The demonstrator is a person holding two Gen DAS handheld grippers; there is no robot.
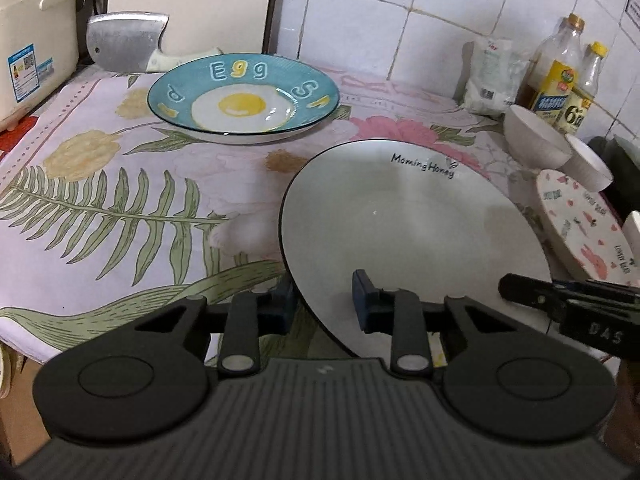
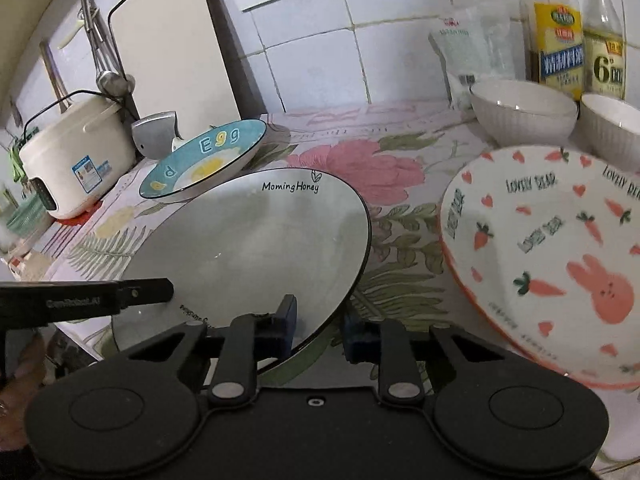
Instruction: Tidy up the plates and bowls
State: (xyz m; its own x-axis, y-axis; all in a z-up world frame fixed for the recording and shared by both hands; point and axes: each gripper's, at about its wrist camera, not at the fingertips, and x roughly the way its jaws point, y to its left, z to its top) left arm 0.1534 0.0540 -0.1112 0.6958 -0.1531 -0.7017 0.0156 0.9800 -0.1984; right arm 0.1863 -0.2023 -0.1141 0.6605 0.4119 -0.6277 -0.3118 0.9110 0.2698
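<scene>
I have both grippers, left gripper (image 1: 325, 300) and right gripper (image 2: 318, 326), pinched on the near rim of the round grey glazed plate (image 1: 400, 216) tilted off the floral-cloth counter (image 1: 120, 184). It looks stiff, slick and breakable; rim grips suit it.

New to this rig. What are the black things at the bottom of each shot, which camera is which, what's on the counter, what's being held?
There is no robot: a person holds a two-finger gripper in each hand, with a fisheye camera on each looking along its fingers. The black shapes are those grippers.

In the left wrist view, the left gripper is clamped on the near rim of the white plate. In the right wrist view, the right gripper grips the same plate's rim further round. Both are shut on it.

Also on the flowered cloth: an egg plate, a bunny plate, two white bowls, a cleaver, bottles and a rice cooker.
</scene>
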